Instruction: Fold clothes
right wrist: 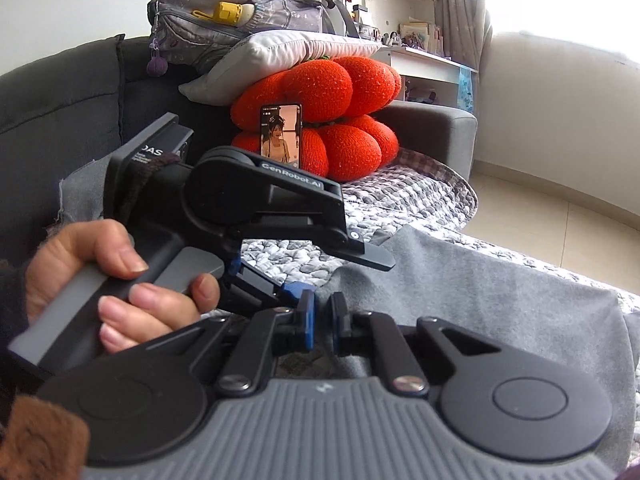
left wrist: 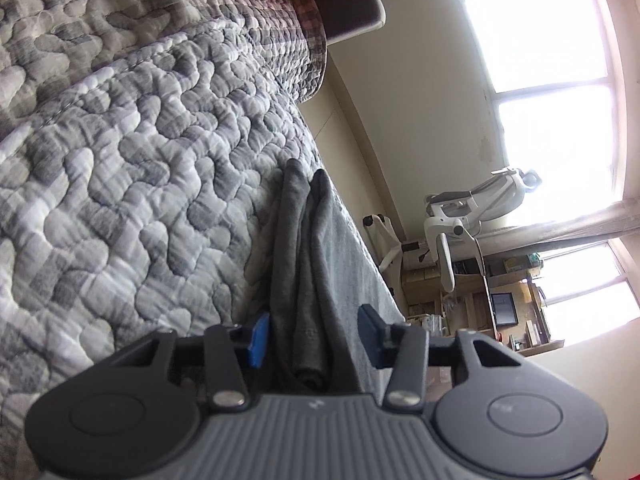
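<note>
Cloth [left wrist: 308, 280], grey and bunched, sits between the spread left tool [left wrist: 314, 334]; right tool [right wrist: 321, 322] pinches its edge at 6 o'clock.

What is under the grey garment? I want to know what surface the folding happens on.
The grey garment lies on a grey patterned quilt covering the sofa. The quilt shows all around it; whatever lies directly beneath the cloth is covered.

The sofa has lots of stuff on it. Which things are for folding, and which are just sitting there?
For the folding:
grey garment
left gripper
right gripper

Just sitting there:
orange pumpkin cushions
phone
white pillow
grey bag
quilted cover
office chair
</note>
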A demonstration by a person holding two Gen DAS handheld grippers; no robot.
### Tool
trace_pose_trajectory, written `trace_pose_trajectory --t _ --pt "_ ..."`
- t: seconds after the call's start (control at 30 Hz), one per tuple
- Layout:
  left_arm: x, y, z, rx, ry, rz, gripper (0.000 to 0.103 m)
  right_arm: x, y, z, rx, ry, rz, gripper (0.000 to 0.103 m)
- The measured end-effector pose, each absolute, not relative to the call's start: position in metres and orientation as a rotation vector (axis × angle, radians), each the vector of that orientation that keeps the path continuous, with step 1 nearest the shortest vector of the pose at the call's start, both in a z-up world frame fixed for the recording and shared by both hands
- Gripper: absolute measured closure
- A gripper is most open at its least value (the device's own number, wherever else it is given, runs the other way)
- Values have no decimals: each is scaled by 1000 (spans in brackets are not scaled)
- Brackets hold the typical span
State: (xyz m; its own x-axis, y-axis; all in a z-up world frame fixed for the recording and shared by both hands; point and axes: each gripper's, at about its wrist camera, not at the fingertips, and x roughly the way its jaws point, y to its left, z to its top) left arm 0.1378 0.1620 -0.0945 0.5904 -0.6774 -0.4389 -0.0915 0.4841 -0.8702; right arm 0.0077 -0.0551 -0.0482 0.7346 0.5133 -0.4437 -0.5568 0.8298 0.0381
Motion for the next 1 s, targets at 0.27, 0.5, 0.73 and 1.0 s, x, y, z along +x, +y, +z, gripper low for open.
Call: trace_pose_trajectory --t 0.27,0.5,0.73,1.0 --pt "141 157 -94 -983 859 -376 71 12 -62 -46 -44 483 597 93" --pt "142 152 -88 -900 835 -345 87 14 -79 -43 57 499 652 87" --pt "139 150 -82 -826 811 -329 88 25 -102 -35 128 493 573 86" --pt "136 152 -78 -788 794 -333 89 46 -125 -50 155 535 412 86"
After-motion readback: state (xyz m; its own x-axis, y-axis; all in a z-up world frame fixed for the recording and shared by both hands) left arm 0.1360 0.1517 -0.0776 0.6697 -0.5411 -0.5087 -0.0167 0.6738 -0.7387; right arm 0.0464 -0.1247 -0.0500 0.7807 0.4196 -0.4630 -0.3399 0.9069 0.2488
